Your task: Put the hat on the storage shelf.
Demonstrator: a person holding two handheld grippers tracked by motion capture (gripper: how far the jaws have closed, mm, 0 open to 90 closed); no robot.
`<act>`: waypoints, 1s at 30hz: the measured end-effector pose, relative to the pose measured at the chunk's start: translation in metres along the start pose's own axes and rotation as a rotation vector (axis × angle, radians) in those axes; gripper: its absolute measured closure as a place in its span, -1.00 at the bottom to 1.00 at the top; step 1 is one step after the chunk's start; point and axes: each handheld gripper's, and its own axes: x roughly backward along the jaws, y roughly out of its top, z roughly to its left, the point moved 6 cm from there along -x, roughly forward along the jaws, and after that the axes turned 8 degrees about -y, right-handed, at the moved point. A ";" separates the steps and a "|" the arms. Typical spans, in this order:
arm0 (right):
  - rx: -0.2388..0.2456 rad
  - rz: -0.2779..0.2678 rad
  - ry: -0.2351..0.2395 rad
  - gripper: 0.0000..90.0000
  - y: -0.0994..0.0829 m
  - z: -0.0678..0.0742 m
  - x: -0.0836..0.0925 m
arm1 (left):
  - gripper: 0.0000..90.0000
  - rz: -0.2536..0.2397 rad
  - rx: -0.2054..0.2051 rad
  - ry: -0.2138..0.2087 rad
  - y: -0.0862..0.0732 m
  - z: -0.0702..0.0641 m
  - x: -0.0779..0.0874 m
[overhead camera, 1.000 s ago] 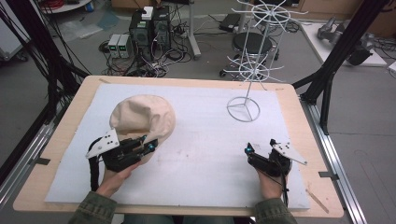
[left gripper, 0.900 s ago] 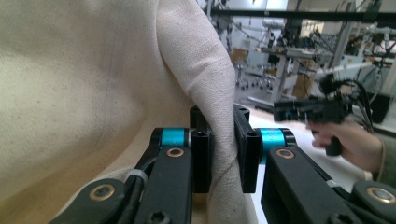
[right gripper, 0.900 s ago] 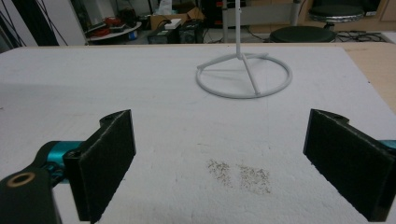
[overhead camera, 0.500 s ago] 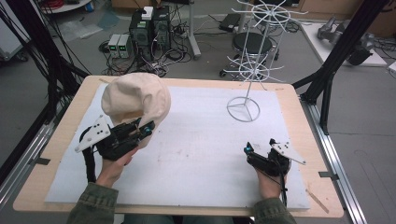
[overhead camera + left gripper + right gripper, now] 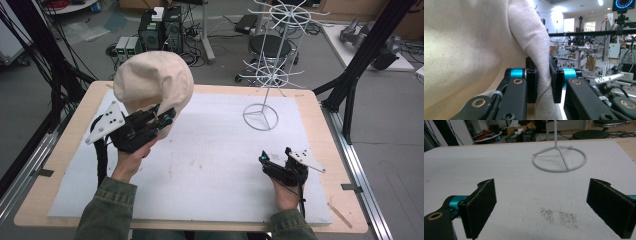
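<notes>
The left gripper (image 5: 162, 120) has risen since the earlier frame, its jaws clamped on an edge of the beige cap (image 5: 152, 85), which hangs above the desk (image 5: 210, 160), probably by its brim. The right gripper (image 5: 272, 164) rests low, jaws apart, facing the white wire rack (image 5: 261, 117).

– What colours do you see?
– Your cap (image 5: 154, 82) is plain cream. The wire stand (image 5: 267, 60) is white, and so is the mat (image 5: 210, 155).
– And your grippers?
– Your left gripper (image 5: 162, 119) is black with bright blue bits.
</notes>
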 end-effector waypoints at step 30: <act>0.037 -0.010 -0.010 -0.82 0.000 0.000 0.004 | 0.78 -0.082 -0.043 -0.196 0.107 0.002 -0.146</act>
